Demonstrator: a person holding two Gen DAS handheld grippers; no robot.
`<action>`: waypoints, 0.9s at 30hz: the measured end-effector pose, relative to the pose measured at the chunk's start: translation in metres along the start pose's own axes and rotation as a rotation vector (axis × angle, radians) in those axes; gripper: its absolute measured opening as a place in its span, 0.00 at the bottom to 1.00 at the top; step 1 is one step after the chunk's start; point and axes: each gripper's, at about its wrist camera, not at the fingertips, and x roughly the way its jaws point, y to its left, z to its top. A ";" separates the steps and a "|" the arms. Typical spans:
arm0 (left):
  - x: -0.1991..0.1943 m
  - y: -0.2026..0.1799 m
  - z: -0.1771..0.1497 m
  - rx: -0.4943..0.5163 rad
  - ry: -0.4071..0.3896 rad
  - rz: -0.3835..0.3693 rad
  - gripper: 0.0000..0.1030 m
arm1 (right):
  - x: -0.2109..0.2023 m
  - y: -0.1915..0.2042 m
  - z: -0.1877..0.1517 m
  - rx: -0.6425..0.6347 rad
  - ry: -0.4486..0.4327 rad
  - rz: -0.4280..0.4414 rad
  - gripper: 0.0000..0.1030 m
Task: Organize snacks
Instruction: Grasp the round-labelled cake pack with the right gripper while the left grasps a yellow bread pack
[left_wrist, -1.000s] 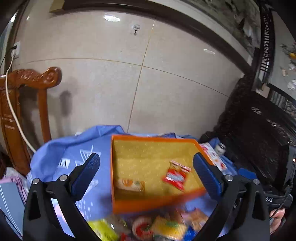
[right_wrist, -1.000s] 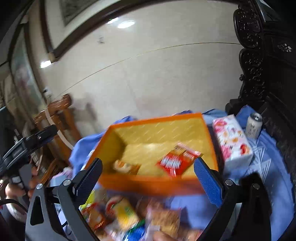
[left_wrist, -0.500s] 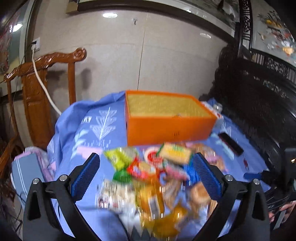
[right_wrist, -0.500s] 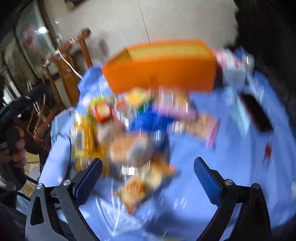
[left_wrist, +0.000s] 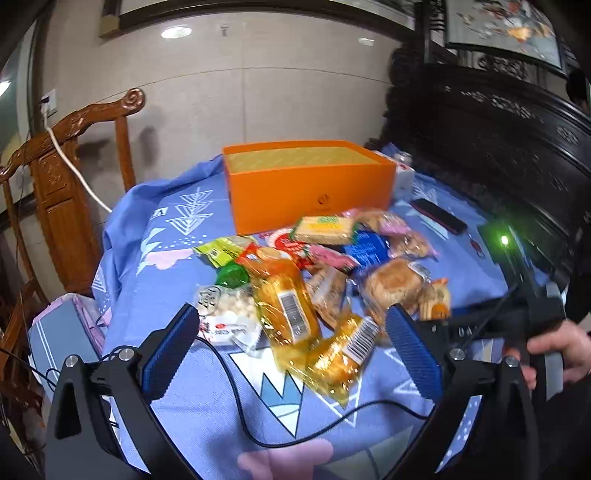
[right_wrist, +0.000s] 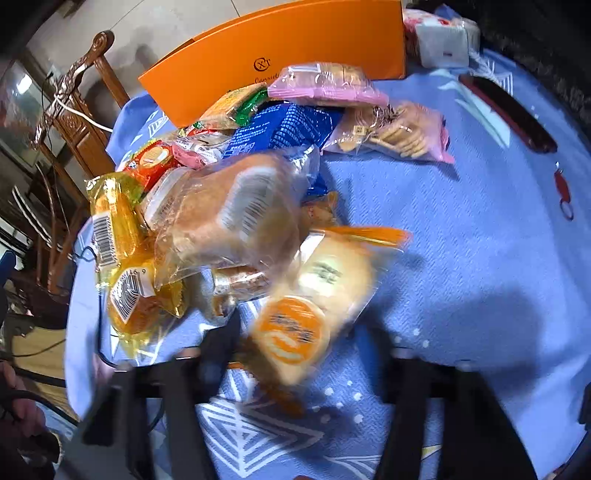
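Left claw (left_wrist: 291, 350): we hold it spread wide, empty, low in frame.
Right claw (right_wrist: 295, 369): blurred, apparently open around the orange-labelled clear bun packet (right_wrist: 314, 314).
Change: we dropped from above the orange cardboard box (left_wrist: 310, 188) to the snack pile (left_wrist: 317, 273) on the blue table.
Meaning: next pickup begins.

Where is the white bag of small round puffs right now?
In the left wrist view, the white bag of small round puffs lies at the pile's left edge on the blue cloth, beside the yellow-wrapped cake.
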 end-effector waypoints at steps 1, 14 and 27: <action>0.003 -0.004 -0.003 0.016 0.002 -0.006 0.96 | -0.001 -0.001 0.000 0.002 0.004 -0.002 0.44; 0.051 -0.069 -0.025 0.327 0.044 -0.136 0.96 | -0.043 -0.028 -0.023 0.032 -0.046 0.005 0.40; 0.107 -0.065 -0.039 0.332 0.184 -0.248 0.66 | -0.047 -0.033 -0.025 0.057 -0.069 0.000 0.40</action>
